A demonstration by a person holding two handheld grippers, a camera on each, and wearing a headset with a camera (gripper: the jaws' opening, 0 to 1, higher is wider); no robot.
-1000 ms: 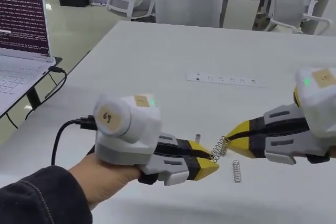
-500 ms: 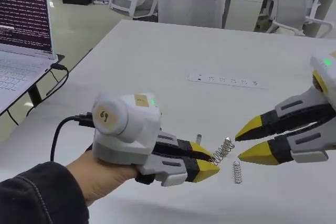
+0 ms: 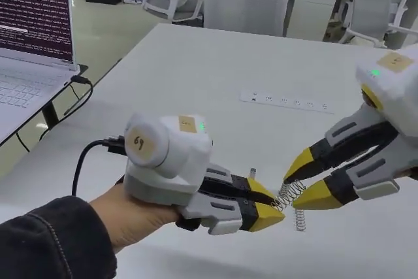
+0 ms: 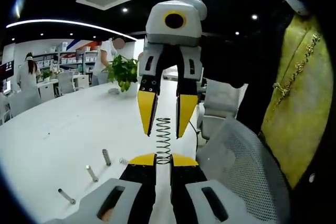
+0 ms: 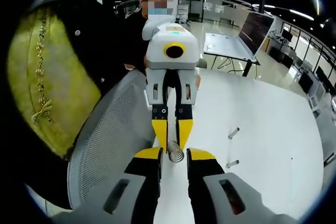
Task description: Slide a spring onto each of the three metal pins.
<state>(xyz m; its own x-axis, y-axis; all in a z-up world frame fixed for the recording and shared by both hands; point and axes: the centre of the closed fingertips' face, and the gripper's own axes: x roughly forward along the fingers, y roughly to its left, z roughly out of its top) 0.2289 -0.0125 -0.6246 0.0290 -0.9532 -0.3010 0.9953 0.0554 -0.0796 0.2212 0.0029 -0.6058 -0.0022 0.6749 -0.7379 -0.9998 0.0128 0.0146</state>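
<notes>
Left tongs (image 4: 163, 159) are pressed together, pinching the near end of a spring (image 4: 164, 139). Right tongs (image 5: 175, 155) are spread around its far end. The spring's coils are loose and slightly bowed.

Head view looks down, gripper views face each other, sharing spring (image 3: 289, 194)

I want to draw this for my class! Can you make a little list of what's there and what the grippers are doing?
left gripper: jaws shut on one end of a spring
right gripper: jaws open around that spring's other end
pins: three, bare, on the table
spare spring: lying on the table near the jaws
</notes>
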